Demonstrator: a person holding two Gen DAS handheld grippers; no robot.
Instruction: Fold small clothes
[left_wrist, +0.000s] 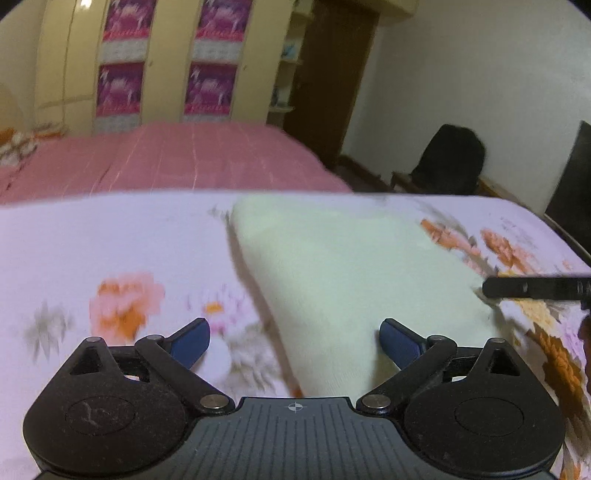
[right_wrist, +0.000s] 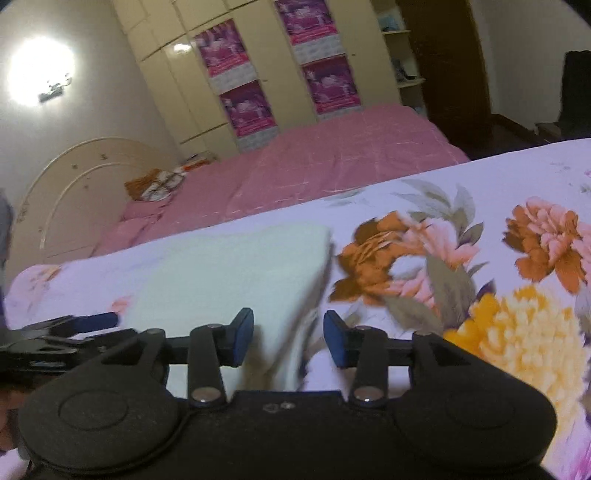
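My left gripper (left_wrist: 294, 341) is wide open, nothing between the pads; the near corner of the pale green cloth (left_wrist: 354, 266) runs in under the gap toward the right pad. My right gripper (right_wrist: 288, 341) is partly open, also pinching nothing, with the cloth's right edge passing between the jaws at 12 o'clock.

The cloth lies flat on the floral bedsheet (left_wrist: 92, 240) and looks like it has at least one fold in it (the edges read thick and doubled, though motion blur stops me being sure).

Judgement: this is a release or re-grip point. To do it well, I'd set each gripper squarely on a near corner, catch every layer but none of the sheet underneath, and lift both sides evenly so the fold line stays straight.

Around: in the left view the right tool's finger shows at 3 o'clock, touching or just beside the cloth edge. The pink bed (right_wrist: 332, 162) is at 12, well apart, the wardrobe (right_wrist: 266, 74) beyond it. A dark chair (left_wrist: 448, 158) sits at 1 o'clock. Nothing blocks the cloth; the only crowding is my two tools close together.
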